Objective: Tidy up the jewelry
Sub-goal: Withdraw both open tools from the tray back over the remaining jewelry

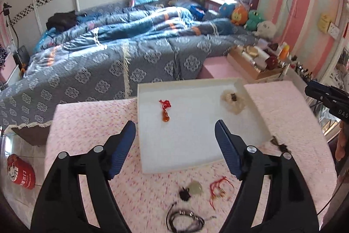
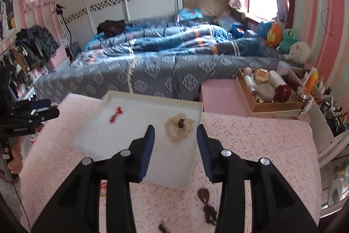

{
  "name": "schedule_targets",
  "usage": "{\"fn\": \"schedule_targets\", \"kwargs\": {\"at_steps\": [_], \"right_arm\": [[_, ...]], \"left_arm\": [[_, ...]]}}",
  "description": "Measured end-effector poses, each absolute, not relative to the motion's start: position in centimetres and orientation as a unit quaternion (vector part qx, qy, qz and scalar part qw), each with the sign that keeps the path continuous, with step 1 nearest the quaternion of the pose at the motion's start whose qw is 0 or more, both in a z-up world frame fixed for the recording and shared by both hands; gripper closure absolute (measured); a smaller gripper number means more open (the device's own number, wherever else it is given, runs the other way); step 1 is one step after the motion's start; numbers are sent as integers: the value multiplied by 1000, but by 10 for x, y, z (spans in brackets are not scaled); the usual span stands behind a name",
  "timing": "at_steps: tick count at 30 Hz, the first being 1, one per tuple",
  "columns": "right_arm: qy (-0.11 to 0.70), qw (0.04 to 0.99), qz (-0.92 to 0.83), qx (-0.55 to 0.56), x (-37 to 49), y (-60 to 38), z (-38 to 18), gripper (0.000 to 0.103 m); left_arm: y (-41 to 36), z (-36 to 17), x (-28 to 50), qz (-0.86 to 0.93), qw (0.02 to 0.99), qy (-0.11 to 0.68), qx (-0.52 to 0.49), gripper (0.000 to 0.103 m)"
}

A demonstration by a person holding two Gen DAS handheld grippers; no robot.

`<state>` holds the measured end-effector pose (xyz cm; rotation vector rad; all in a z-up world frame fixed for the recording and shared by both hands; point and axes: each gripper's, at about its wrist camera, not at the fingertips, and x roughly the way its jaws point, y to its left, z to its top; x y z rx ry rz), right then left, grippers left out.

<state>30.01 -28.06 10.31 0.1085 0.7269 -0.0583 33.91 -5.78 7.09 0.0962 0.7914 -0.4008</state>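
Observation:
A shallow white tray (image 1: 196, 145) (image 2: 130, 123) lies on a pink speckled cloth (image 1: 91, 123). In it are an amber gourd pendant on red cord (image 1: 165, 110) (image 2: 115, 115) and a cream fluffy hair tie with a dark centre (image 1: 232, 102) (image 2: 178, 127). On the cloth in front of the tray lie a pale jade pendant with a black tassel (image 1: 192, 188), a red cord piece (image 1: 218, 188), a black cord bracelet (image 1: 185, 220) and a brown tasselled piece (image 2: 206, 200). My left gripper (image 1: 175, 123) and right gripper (image 2: 175, 127) both hang open and empty above the tray's near part.
Beyond the table is a bed with a blue-grey quilt (image 1: 130, 54). At the back right stand a pink box (image 2: 220, 93), a cardboard box of bottles (image 2: 266, 91) and plush toys (image 2: 283, 38). A red bag (image 1: 20, 171) lies on the floor at left.

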Motion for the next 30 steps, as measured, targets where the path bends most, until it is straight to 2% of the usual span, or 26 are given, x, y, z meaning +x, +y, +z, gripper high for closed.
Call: {"fn": "schedule_targets", "kwargs": {"at_steps": [6,11,15,18,23,30], "right_arm": [[317,947,-30,51,250,-274,154,62],[304,951,-27,46,213,-267,175,62],[303,952,-33,41,179,-264,184,62],[313,948,-36,43,158,-263,182,61],[316,947,-43,44,128,-258,169,47],[340,938,-27,67,89,-256,134,45]], "left_arm": [[-42,115,284,-192,912,359,38,25],[-38,131,239,-187,917,350,42,22],[-31,134,210,-172,918,355,35,14],[-20,131,193,-157,919,361,22,6],[-9,106,169,-136,916,378,14,3],[1,58,134,-122,910,396,18,3]]}}
